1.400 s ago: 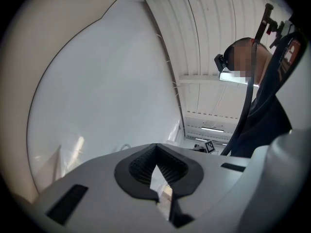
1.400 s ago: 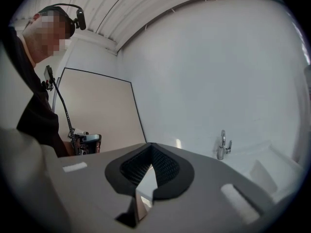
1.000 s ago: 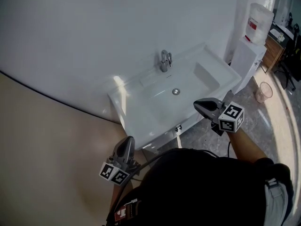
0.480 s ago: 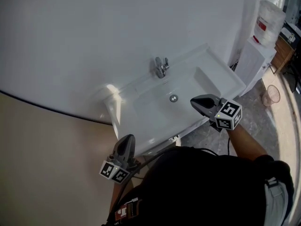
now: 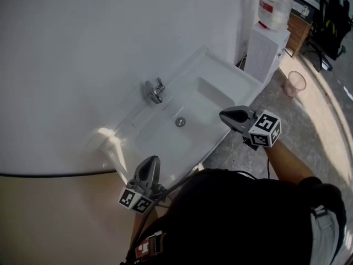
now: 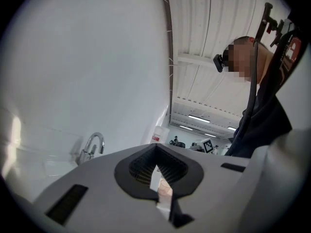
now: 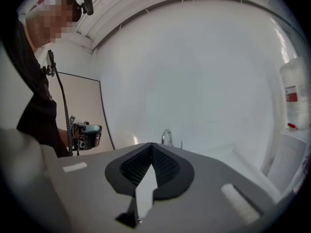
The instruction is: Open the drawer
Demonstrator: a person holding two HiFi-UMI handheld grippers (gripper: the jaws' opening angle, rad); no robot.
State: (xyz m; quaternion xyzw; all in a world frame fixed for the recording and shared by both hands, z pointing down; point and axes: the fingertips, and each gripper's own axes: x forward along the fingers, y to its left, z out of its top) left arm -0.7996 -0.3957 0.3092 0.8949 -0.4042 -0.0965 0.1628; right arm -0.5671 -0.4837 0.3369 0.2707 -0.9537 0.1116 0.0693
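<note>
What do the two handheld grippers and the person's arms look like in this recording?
Both the left gripper and right gripper have grey, tapering jaws with dark ribbed pads, and each carries a white cube with black square markers. A dark cable runs from the left one. The person wears a black top.

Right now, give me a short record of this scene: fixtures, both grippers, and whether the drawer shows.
sink: white, against the wall
faucet: chrome, at the back rim
left gripper: shut, empty, near the sink's left corner
right gripper: shut, empty, over the sink's front edge
drawer: not in view
water dispenser: beyond the sink
</note>
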